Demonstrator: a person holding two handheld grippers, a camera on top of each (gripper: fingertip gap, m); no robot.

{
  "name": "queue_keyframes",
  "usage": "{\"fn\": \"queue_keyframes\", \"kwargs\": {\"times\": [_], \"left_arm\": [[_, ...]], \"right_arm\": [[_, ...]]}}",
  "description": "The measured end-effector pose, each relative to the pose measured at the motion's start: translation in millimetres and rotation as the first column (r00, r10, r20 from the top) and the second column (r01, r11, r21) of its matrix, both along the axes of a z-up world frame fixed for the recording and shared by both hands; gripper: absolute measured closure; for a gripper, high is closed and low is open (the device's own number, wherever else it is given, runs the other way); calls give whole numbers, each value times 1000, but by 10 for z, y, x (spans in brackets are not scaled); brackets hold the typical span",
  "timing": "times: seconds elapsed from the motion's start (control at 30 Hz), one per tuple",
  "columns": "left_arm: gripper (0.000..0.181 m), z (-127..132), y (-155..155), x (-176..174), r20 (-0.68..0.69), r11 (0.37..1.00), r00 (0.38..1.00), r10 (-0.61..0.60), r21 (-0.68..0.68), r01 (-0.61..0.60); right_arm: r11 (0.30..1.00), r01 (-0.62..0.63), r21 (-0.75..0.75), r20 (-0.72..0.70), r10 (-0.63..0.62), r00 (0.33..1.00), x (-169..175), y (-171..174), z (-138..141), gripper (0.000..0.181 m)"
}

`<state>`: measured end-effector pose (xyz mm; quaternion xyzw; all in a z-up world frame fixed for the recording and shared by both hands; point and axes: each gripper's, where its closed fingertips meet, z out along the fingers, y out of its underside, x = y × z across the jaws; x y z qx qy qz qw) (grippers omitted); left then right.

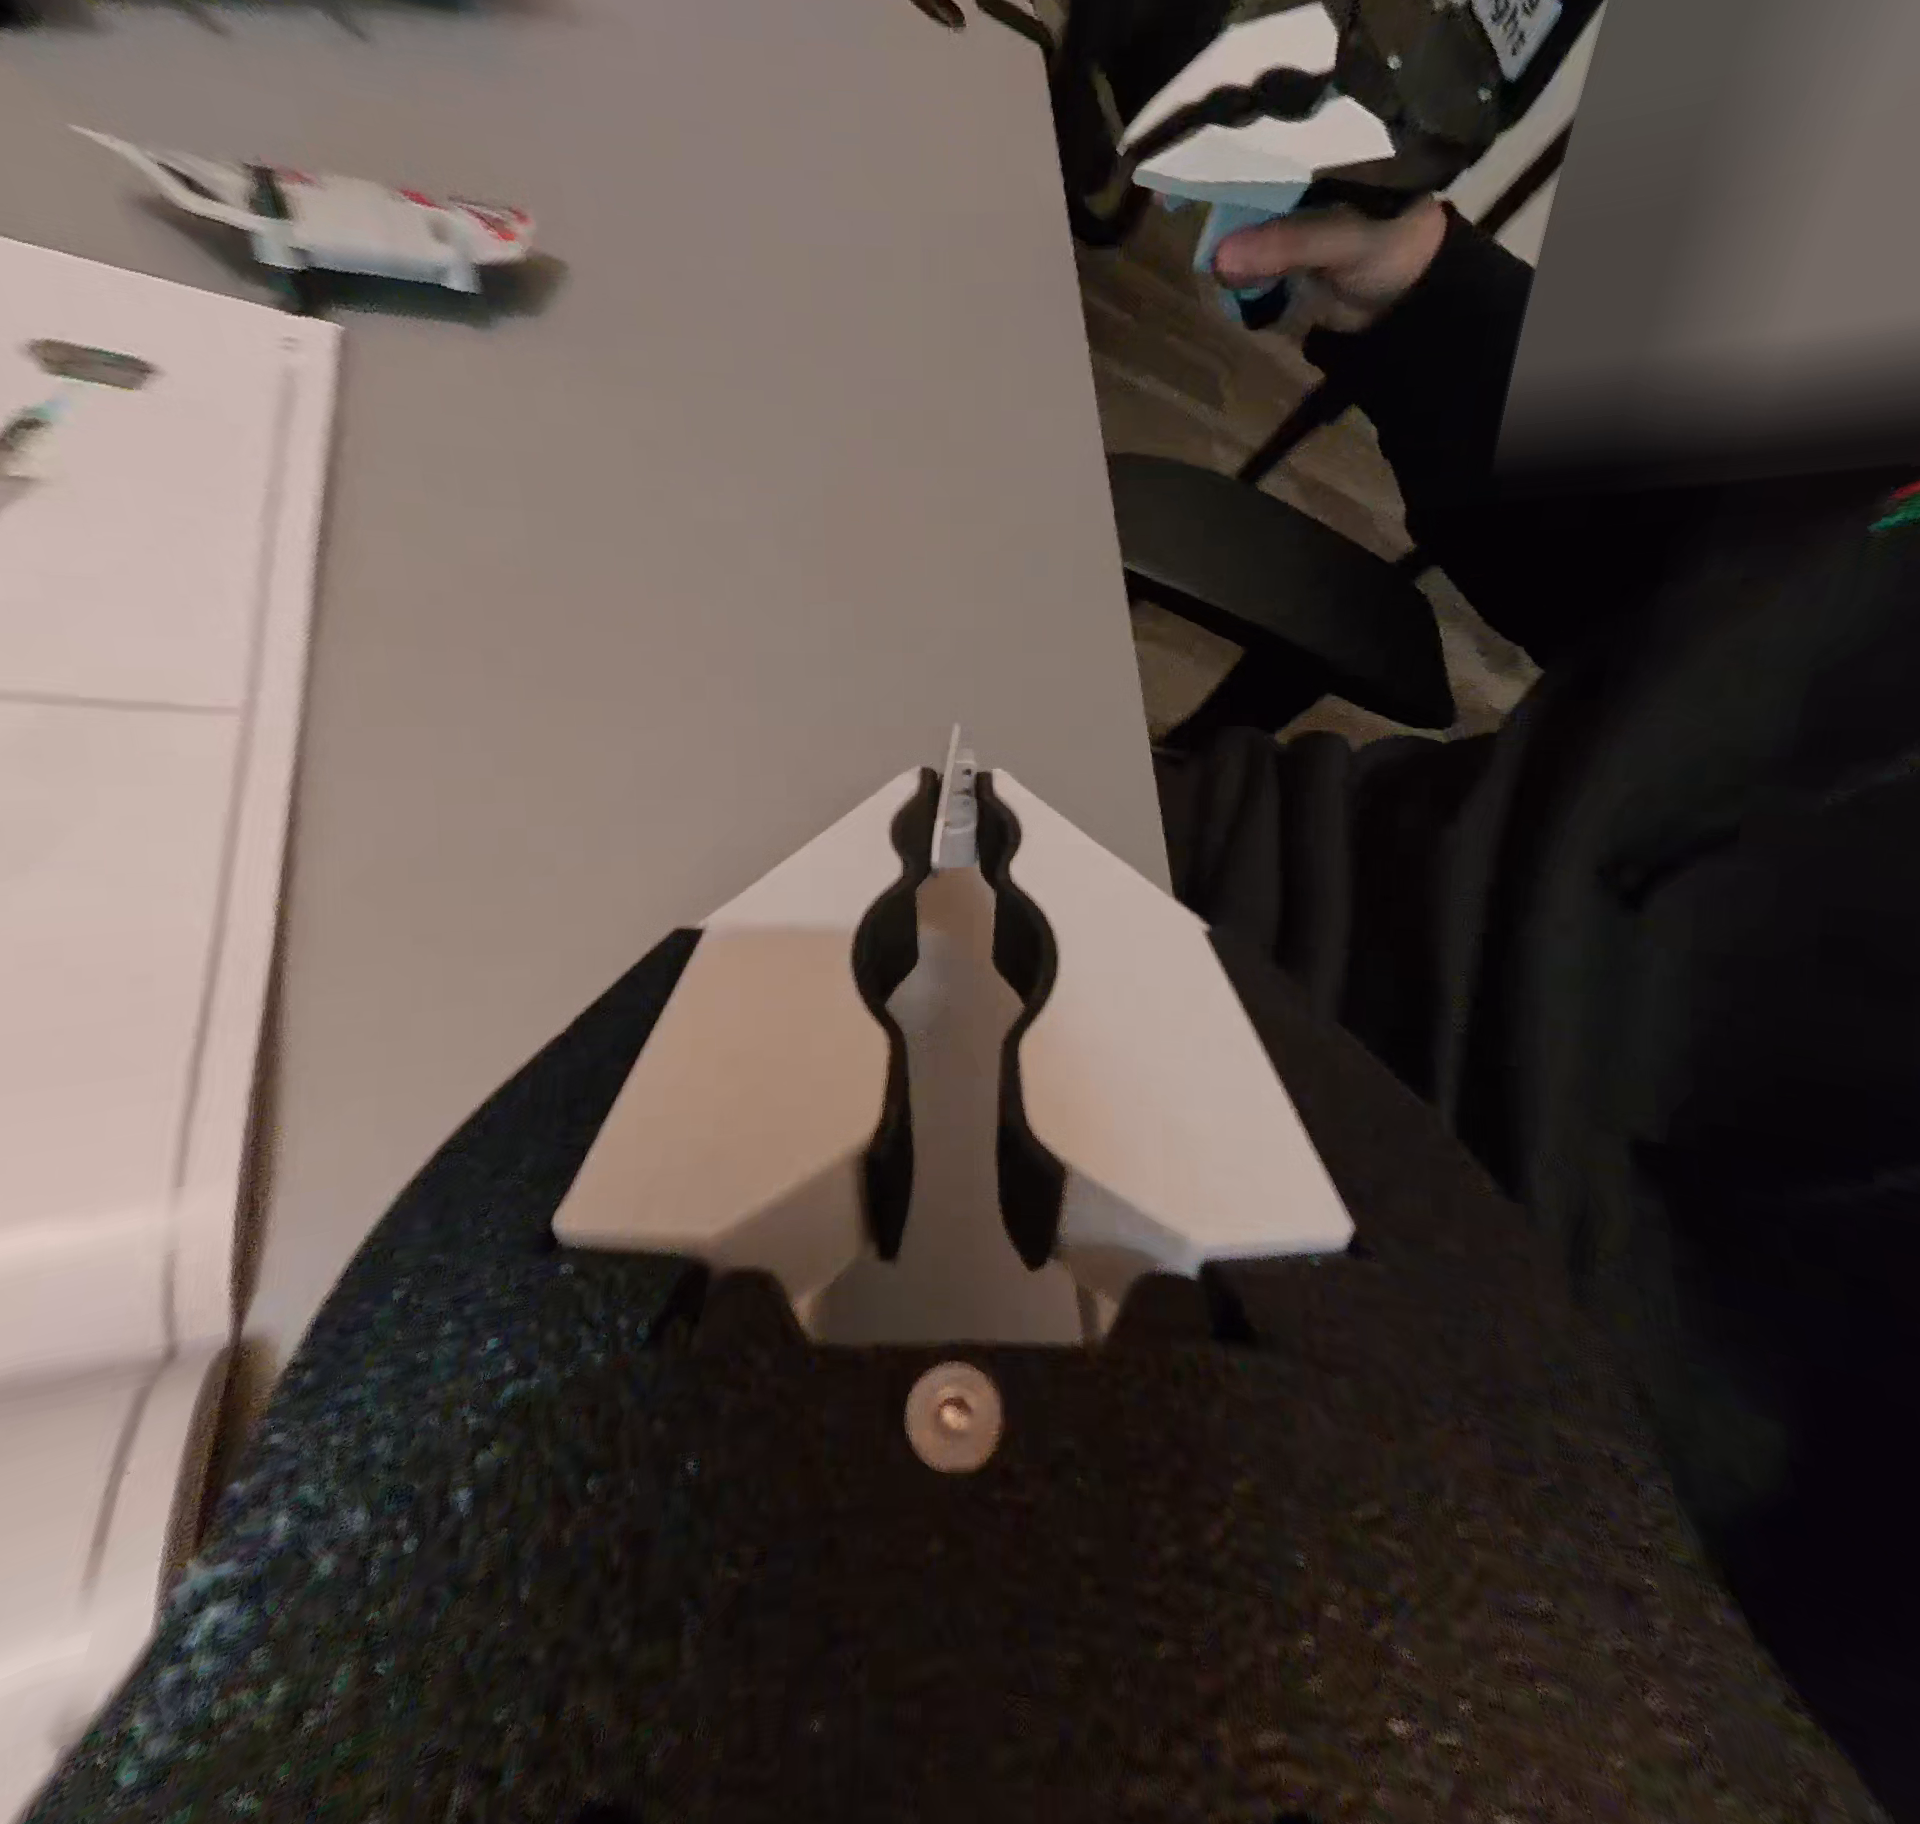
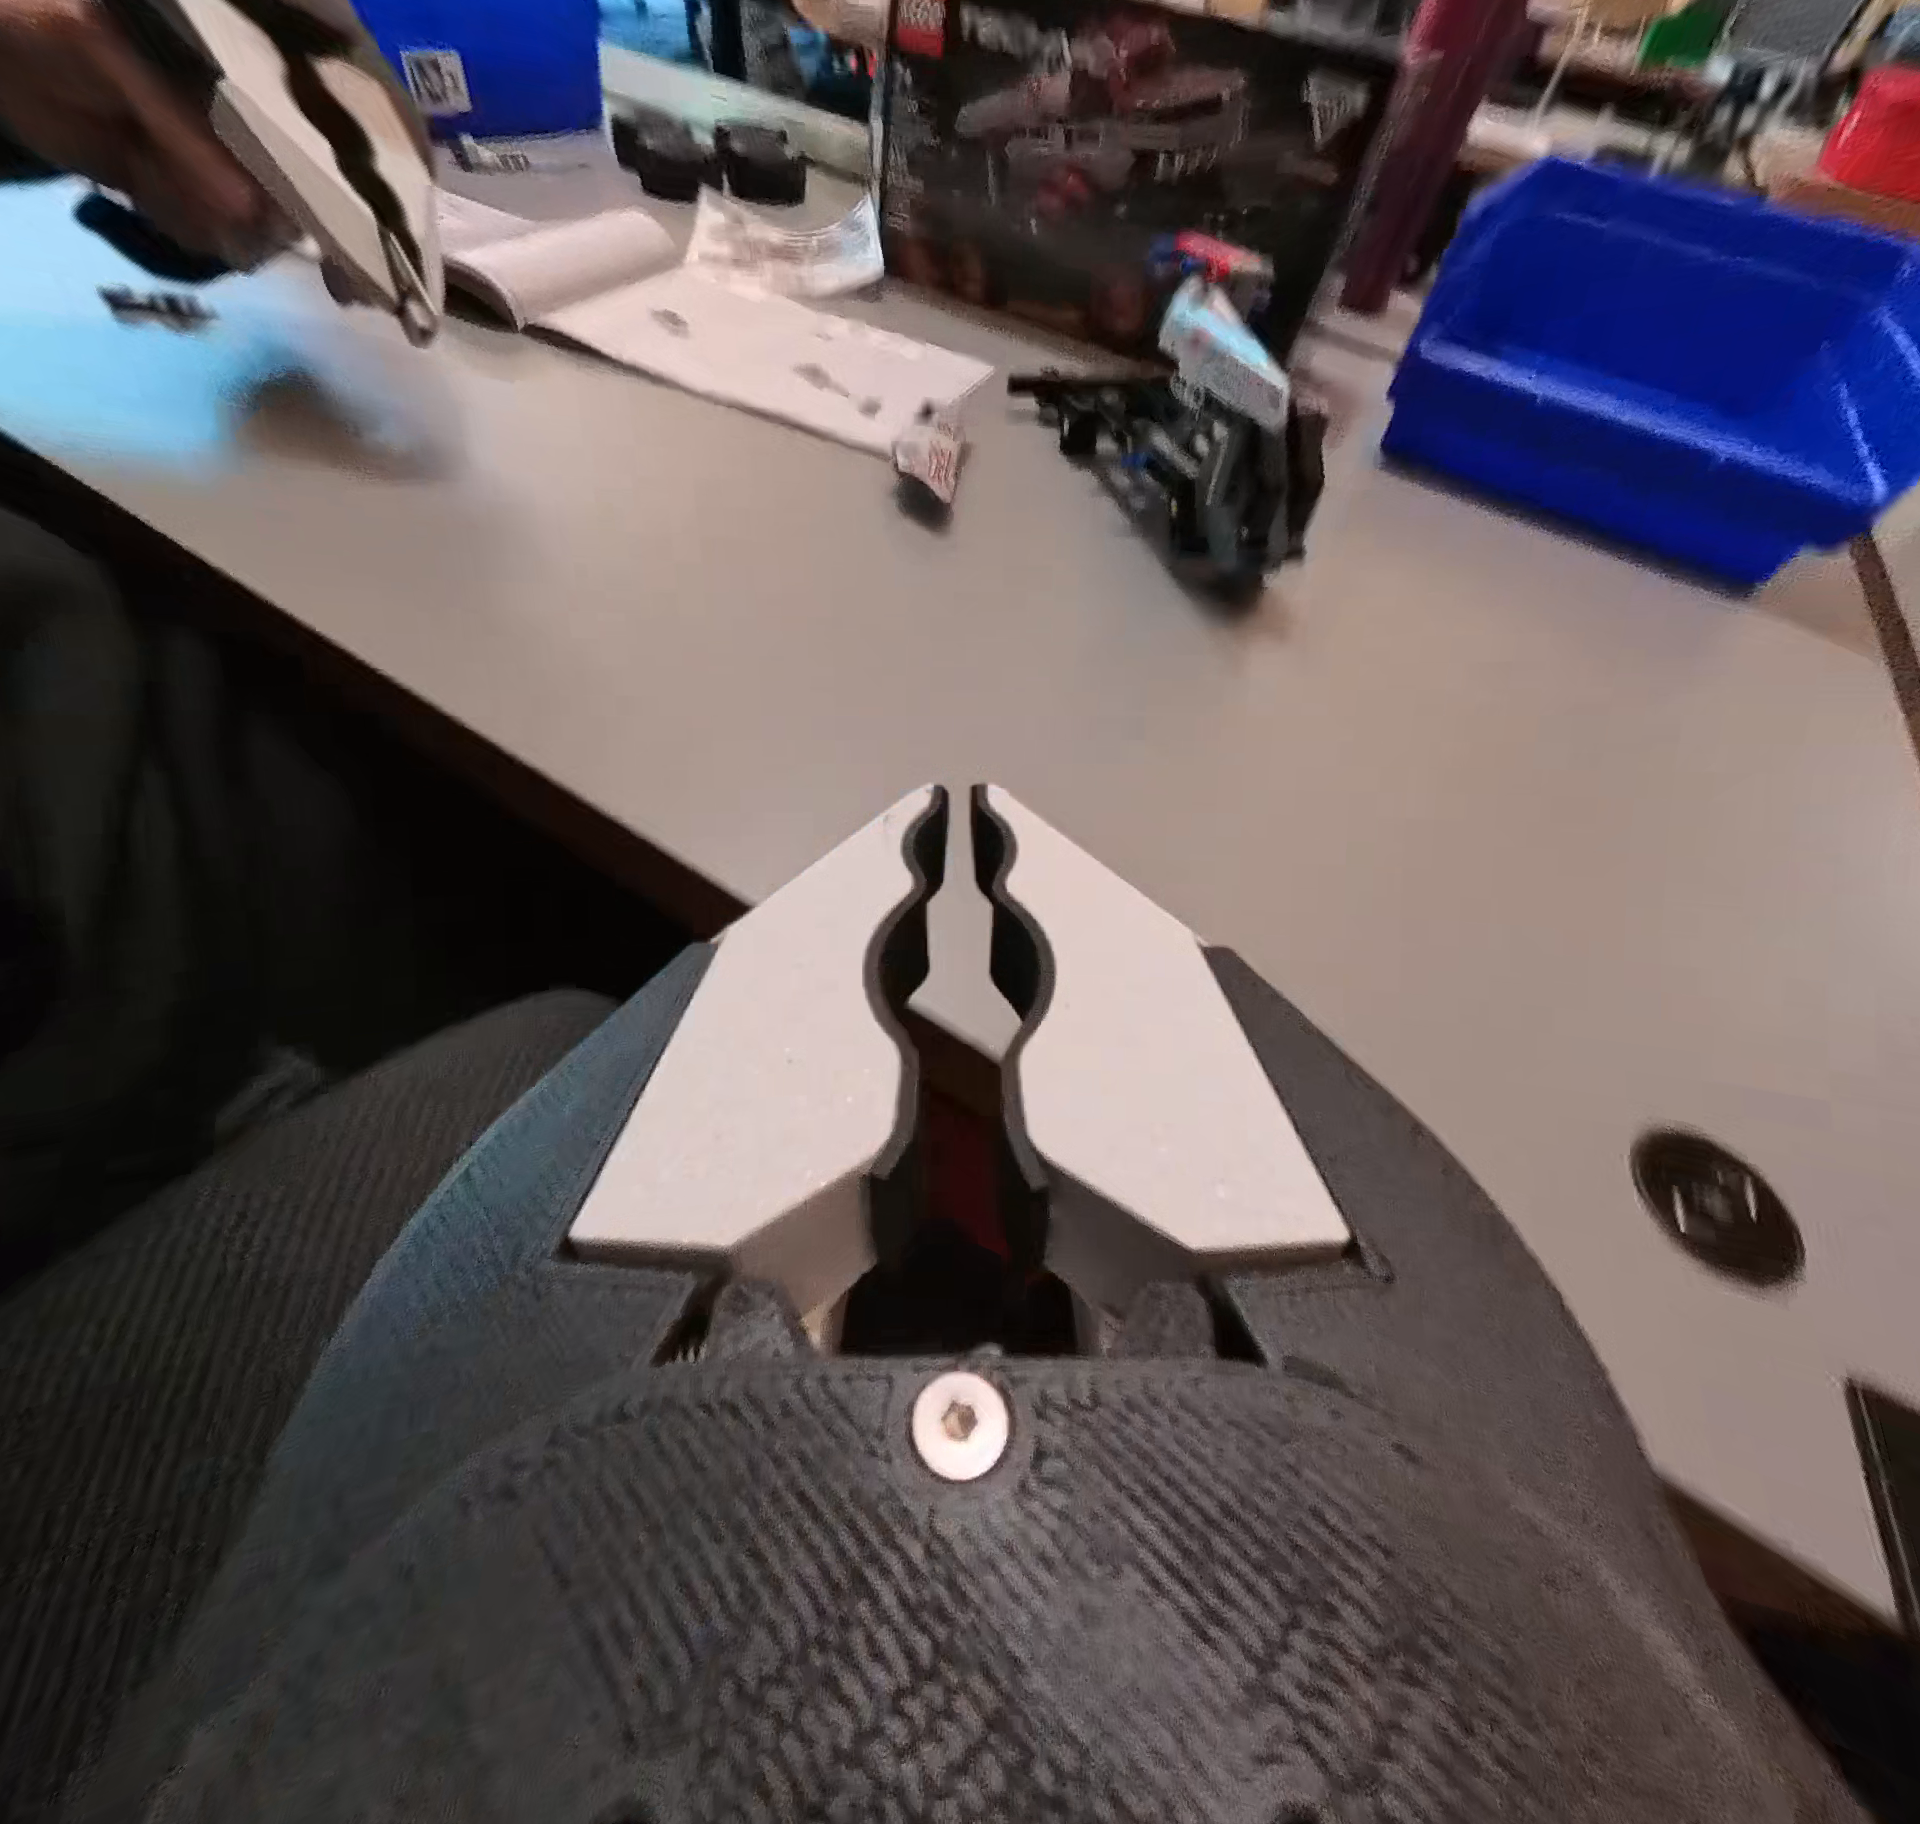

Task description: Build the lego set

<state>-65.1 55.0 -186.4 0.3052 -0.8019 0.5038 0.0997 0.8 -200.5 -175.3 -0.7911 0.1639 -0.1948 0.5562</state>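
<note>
Grey piece [image 1: 956, 818] half hidden between left tool [image 1: 954, 787] tips

Thin pale grey lego piece [image 1: 954, 818] held upright on edge between the left tool's tips, white and red panel [image 1: 343, 221] flat on the worktop, dark half-built model [image 2: 1210, 444] standing beside a blue bin

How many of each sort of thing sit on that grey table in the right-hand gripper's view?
Blue bins: 1
Open instruction booklets: 1
Set boxes: 1
Dark part-built models: 1
Small white printed pieces: 1
Black wheels: 2
Total: 7
</note>
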Motion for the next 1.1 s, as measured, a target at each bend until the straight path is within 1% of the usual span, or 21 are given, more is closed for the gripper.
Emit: {"fn": "queue_keyframes", "kwargs": {"times": [0.03,0.1,0.13,0.2,0.23,0.3,0.37,0.4,0.47,0.53,0.57,0.7,0.8,0.87,0.93,1.0,1.1], "left_arm": [[176,-15,-54,-9,-26,999,999,-40,4,40],[176,-21,-152,-50,-54,990,989,-139,-9,138],[176,-36,-186,-34,-54,986,985,-166,-10,166],[176,-96,-250,22,-53,979,977,-205,-4,205],[176,-133,-293,45,-55,975,974,-221,-4,222],[176,-228,-399,62,-102,970,964,-245,-17,244],[176,-300,-503,47,-203,964,943,-263,-24,264],[176,-280,-568,70,-214,965,941,-261,-47,257],[176,-296,-639,120,-225,968,941,-252,-40,249],[176,-307,-678,155,-255,970,936,-242,-38,240],[176,-314,-691,179,-282,974,932,-226,-37,225],[176,-341,-697,230,-363,983,914,-180,-22,185],[176,-360,-670,297,-398,991,909,-122,1,133],[175,-364,-650,332,-403,994,911,-93,11,107],[175,-362,-645,353,-427,997,902,-69,8,80],[175,-360,-649,392,-440,999,897,-37,-6,38],[172,-344,-647,496,-456,998,889,34,-27,-52]], "right_arm": [[999,33,-34,-26,-33,999,-3,-130,-73,173],[985,157,-65,-32,-159,987,26,-467,-160,164],[975,216,-42,-24,-217,976,15,-633,-177,161],[944,325,51,-4,-325,946,19,-955,-225,156],[928,366,71,-15,-366,931,32,-1113,-303,151],[885,463,43,-34,-462,886,70,-1465,-500,133],[825,565,17,-37,-564,825,71,-1821,-656,126],[799,602,13,-43,-601,798,47,-1974,-728,123],[747,665,28,-48,-663,747,-10,-2238,-871,116],[702,711,47,-74,-707,703,-68,-2430,-1039,108],[681,731,46,-86,-726,682,-96,-2509,-1125,108],[650,759,41,-120,-750,650,-233,-2612,-1395,108],[655,755,-6,-129,-750,649,-310,-2584,-1533,108],[675,736,-49,-104,-737,668,-327,-2533,-1535,108],[671,737,-82,-60,-741,669,-284,-2508,-1465,109],[687,723,-67,-58,-726,685,-182,-2386,-1332,111],[713,699,-59,3,-700,714,87,-2189,-955,112]]}}
